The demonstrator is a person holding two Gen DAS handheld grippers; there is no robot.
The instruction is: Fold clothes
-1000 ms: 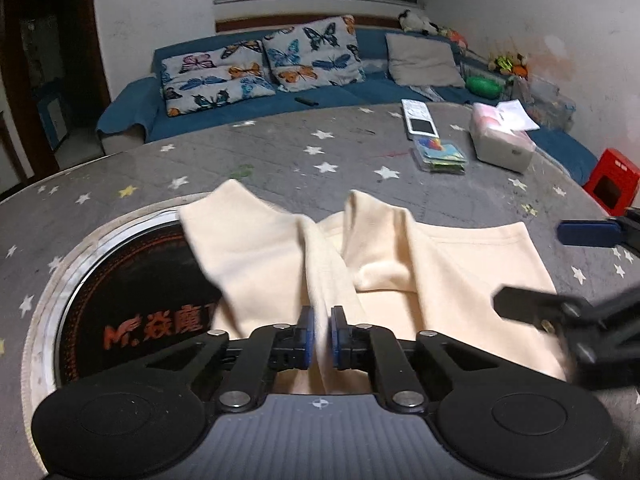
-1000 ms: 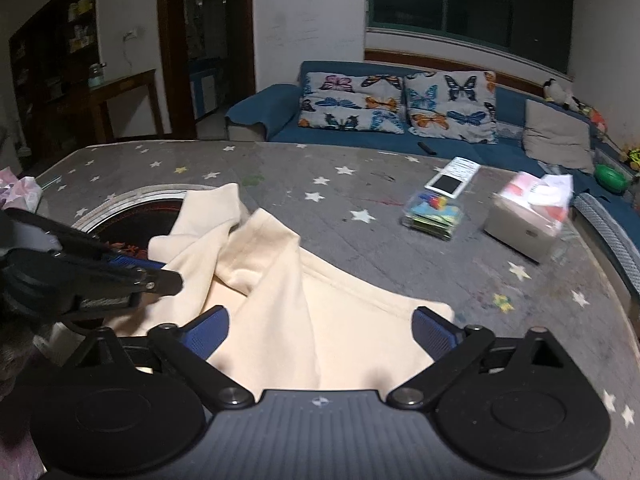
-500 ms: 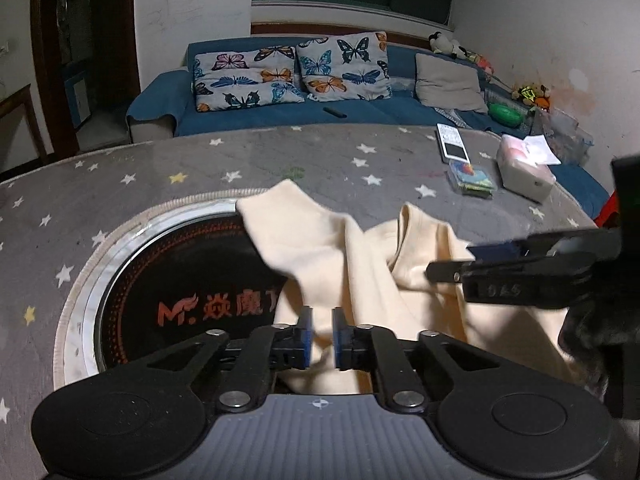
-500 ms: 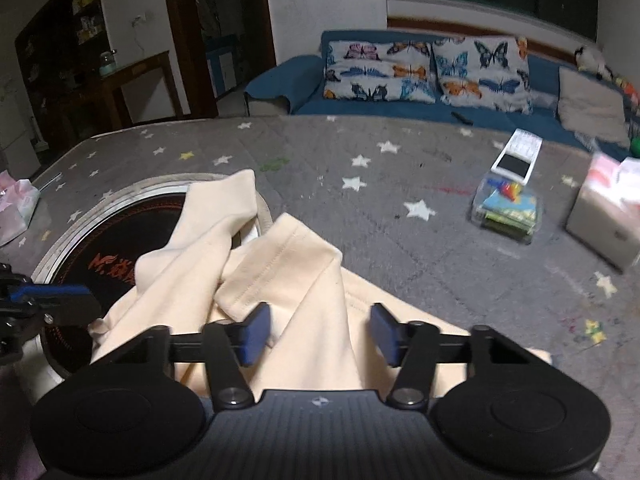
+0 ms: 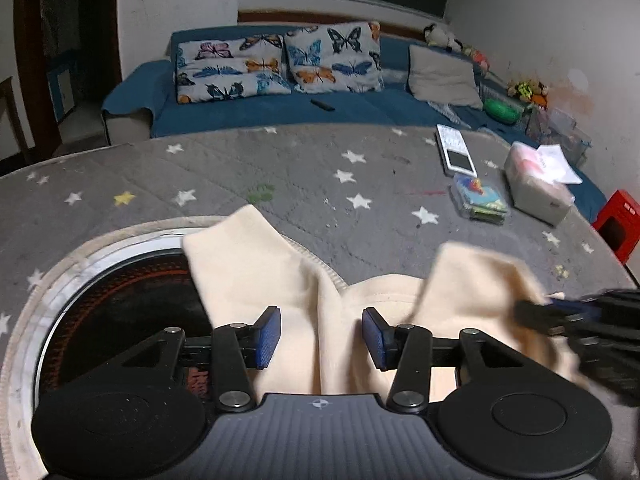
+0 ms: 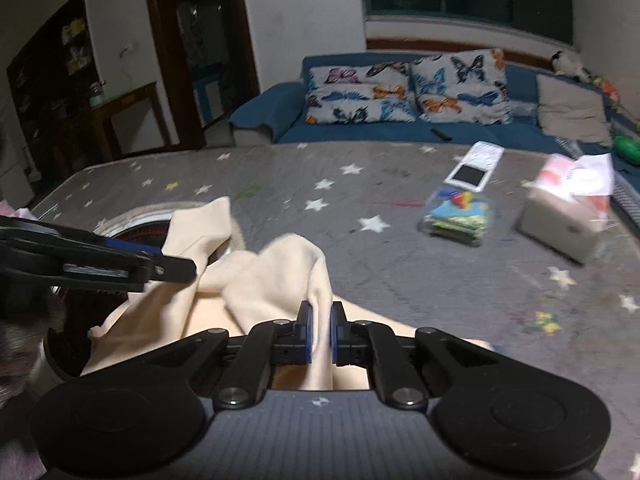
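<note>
1. Grey, star-printed cloth covers the bench [image 5: 360, 168], with a blue sofa [image 5: 280, 108] behind it.
2. Your left hand-held gripper [image 5: 320, 338] stands wide open around a ridge of the cream garment [image 5: 256, 272], gripping nothing.
3. Your right hand-held gripper [image 6: 320, 334] is pinched on a raised fold.
4. Carry that fold across evenly; take a second edge with the left so the cloth lands flat.
5. The garment is soft, rumpled, partly over the round inset [image 5: 100, 300].

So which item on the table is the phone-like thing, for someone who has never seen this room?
Start at the grey star-patterned table cover, far side toward the blue sofa. The flat white slab with a dark screen lies there. Unlike the clear pack of colourful items in front of it and the boxy tissue pack, it is thin and white.
</note>
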